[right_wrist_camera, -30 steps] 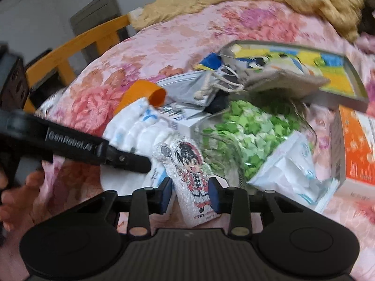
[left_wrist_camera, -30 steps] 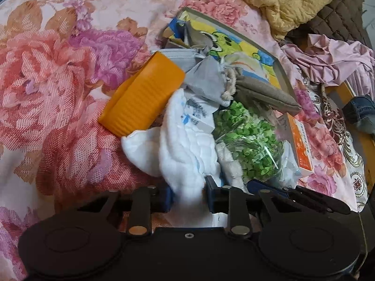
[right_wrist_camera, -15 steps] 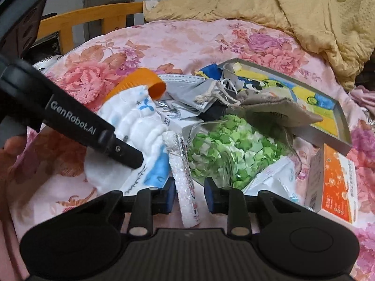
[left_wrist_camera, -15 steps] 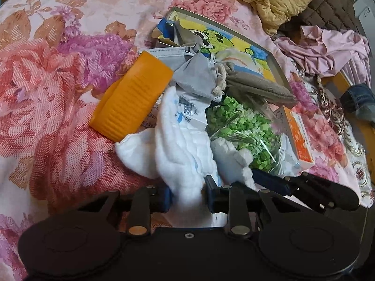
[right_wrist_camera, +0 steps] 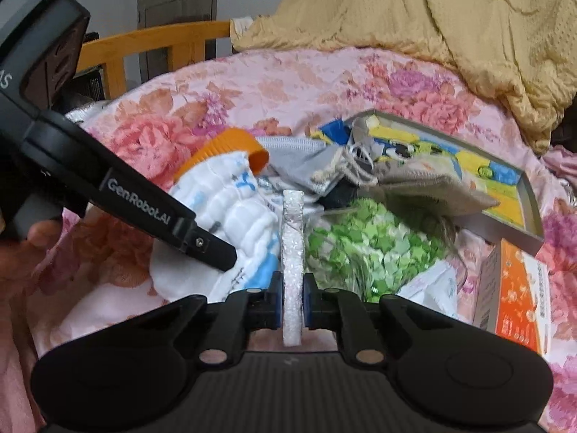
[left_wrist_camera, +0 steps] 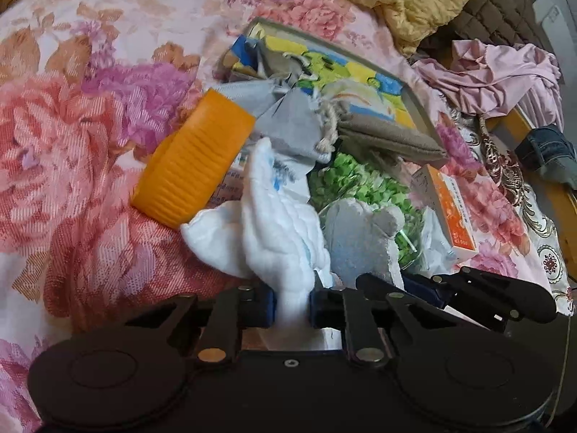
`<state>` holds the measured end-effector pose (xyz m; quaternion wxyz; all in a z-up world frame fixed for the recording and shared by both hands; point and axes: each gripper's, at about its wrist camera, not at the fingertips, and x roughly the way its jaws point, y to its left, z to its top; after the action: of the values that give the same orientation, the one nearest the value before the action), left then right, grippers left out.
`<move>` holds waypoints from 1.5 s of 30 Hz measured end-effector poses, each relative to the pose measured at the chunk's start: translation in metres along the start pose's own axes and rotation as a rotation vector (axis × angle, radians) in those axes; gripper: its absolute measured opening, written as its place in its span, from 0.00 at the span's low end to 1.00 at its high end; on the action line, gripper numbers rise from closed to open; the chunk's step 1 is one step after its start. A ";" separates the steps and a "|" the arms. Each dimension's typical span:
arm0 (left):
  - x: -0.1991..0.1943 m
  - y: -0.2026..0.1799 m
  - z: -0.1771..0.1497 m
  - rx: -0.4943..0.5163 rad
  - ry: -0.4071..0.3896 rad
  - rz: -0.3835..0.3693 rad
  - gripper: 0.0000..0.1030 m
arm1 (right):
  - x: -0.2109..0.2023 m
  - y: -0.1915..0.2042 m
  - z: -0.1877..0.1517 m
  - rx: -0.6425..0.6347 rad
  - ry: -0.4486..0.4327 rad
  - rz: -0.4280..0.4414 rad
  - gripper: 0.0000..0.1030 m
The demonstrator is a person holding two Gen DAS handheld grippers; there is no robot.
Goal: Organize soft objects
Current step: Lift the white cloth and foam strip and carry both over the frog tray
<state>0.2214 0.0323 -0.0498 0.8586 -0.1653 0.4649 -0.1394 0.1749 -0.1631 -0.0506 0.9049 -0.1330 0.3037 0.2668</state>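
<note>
Soft objects lie in a loose heap on a pink floral bedspread [left_wrist_camera: 90, 144], filling the middle of both wrist views. At the bottom centre of the left wrist view, the left gripper [left_wrist_camera: 292, 305] is closing its jaws on the lower end of a white quilted cloth [left_wrist_camera: 277, 231], which rises from between the blue pads up towards the centre of the frame. An orange ribbed lid [left_wrist_camera: 194, 162] sits just left of the cloth, touching it. To the right of the cloth stands a pale grey sponge-like piece [left_wrist_camera: 360, 241], and below it, at lower right, the black fingers of the right gripper [left_wrist_camera: 425, 288] reach in.

At the bottom centre of the right wrist view, the right gripper [right_wrist_camera: 292, 306] is clenched on a thin white glittery pad [right_wrist_camera: 293, 245], seen edge-on and standing upright between the blue pads. The left gripper's black finger [right_wrist_camera: 202, 241] crosses from the upper left of this frame and ends against the white quilted cloth [right_wrist_camera: 234, 216]. A hand [right_wrist_camera: 25, 249] shows at the left edge.

Behind the cloth lie a grey drawstring pouch [left_wrist_camera: 292, 126], a tan fabric pouch [left_wrist_camera: 389, 137] and a clear bag of green paper bits [right_wrist_camera: 368, 245]. A shallow box with a colourful cartoon picture [left_wrist_camera: 360, 75] sits at centre right, partly under the pouches. An orange and white carton [right_wrist_camera: 519, 296] stands at the right edge. A yellow blanket [right_wrist_camera: 432, 18] is bunched across the top right.
</note>
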 end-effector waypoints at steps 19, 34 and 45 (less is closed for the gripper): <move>-0.066 -0.042 -0.004 0.157 -0.415 -0.049 0.14 | -0.071 -0.030 0.022 0.077 -0.343 -0.106 0.11; -0.026 -0.057 0.078 0.106 -0.564 -0.088 0.15 | -0.024 -0.122 0.074 0.331 -0.464 -0.177 0.11; 0.051 -0.036 0.149 -0.007 -0.514 -0.050 0.15 | 0.062 -0.158 0.093 0.471 -0.375 -0.105 0.11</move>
<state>0.3712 0.0033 0.0034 0.9442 -0.2099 0.2275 -0.1124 0.3503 -0.2310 -0.0038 0.9637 0.1166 0.1777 0.1615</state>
